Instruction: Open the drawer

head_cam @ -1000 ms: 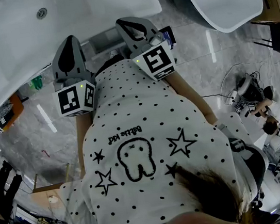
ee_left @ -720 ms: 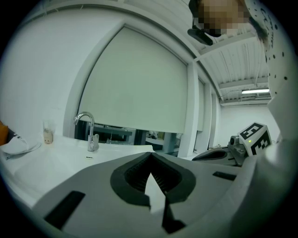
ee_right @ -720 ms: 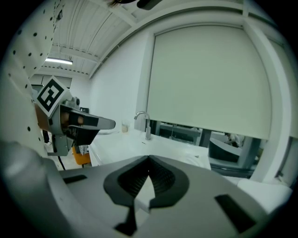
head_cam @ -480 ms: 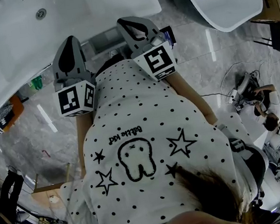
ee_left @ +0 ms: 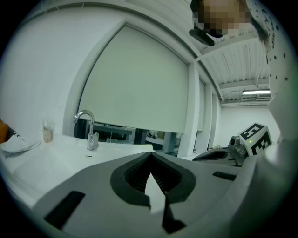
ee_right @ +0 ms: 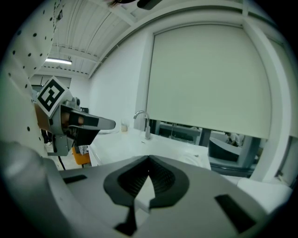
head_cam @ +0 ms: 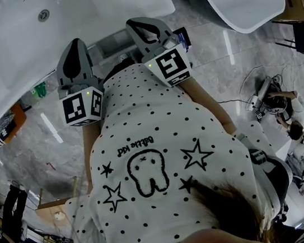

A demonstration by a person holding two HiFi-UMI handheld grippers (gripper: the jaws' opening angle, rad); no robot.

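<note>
The pale drawer [head_cam: 109, 45] sits just under the white sink counter [head_cam: 70, 28], its front largely hidden.

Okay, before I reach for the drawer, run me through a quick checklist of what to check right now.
1. Nothing held in left gripper: ok, jaws together and empty.
2. Nothing held in right gripper: ok, jaws together and empty.
3. Jaws spread to take a handle: not ok, both are shut.
4. Grippers apart from each other: ok, side by side with a gap.
5. Drawer handle in sight: cannot tell; the grippers and the shirt cover the front under the countertop.
</note>
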